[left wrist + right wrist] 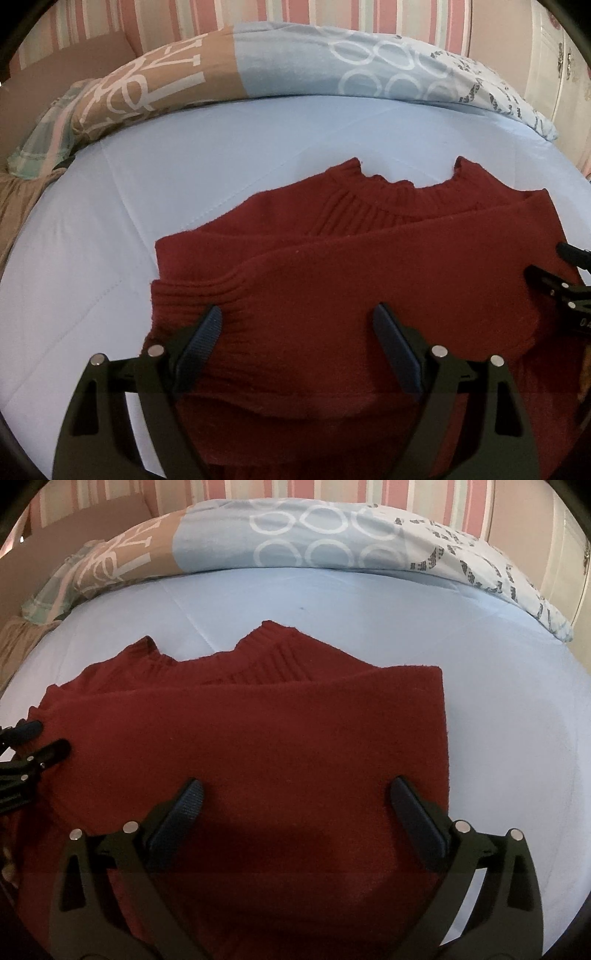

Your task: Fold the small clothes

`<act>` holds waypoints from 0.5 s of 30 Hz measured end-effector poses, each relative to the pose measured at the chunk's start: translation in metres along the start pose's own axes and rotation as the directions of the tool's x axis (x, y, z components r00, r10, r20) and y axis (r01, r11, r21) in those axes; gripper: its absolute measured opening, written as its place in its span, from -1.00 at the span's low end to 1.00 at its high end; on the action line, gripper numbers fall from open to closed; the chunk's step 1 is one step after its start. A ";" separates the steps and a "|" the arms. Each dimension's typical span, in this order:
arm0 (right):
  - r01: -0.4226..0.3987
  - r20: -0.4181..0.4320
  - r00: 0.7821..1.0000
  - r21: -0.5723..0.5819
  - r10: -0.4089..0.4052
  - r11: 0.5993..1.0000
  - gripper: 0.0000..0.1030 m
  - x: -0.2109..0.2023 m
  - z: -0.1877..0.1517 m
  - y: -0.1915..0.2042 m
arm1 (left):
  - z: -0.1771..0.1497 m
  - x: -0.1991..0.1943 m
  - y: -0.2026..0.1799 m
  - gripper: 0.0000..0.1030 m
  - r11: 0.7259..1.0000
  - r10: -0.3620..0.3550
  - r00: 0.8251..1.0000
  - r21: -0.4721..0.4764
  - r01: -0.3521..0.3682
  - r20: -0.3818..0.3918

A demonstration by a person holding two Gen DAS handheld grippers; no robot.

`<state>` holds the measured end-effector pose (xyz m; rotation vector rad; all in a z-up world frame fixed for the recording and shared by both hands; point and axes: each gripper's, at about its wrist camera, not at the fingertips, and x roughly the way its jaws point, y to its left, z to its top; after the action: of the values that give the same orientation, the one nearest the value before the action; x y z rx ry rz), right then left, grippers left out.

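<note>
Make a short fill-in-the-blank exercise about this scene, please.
1. The sweater is dark ____.
2. It lies on a light ____ sheet.
3. The jaws of the left gripper and the right gripper stand ____.
4. The patterned quilt lies ____ the sweater.

Missing words: red; blue; open; beyond

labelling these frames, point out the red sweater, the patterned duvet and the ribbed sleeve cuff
red sweater (pixel 295 738): right wrist view, on the flat folded body.
patterned duvet (pixel 288 70): left wrist view, on its plain blue panel, behind the sweater.
ribbed sleeve cuff (pixel 192 295): left wrist view, on the ribbing at the sleeve's end.
</note>
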<state>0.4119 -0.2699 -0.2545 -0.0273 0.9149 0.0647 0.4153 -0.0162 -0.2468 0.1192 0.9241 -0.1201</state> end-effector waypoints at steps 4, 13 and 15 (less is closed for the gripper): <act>0.005 0.006 1.000 -0.004 -0.005 1.000 0.94 0.001 -0.001 0.001 | -0.002 0.000 0.000 0.66 1.000 0.002 1.000 0.007 -0.002 0.014; -0.021 0.013 1.000 -0.032 0.021 0.999 0.94 -0.015 -0.006 0.004 | -0.006 -0.017 -0.009 0.68 0.998 0.043 0.999 0.044 -0.044 0.017; -0.007 0.004 1.000 -0.027 0.007 1.000 0.94 -0.028 -0.014 0.004 | -0.012 -0.027 -0.008 0.68 1.000 0.023 1.000 0.020 -0.023 0.012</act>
<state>0.3834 -0.2676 -0.2405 -0.0494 0.9097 0.0836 0.3889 -0.0208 -0.2329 0.1477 0.9097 -0.1090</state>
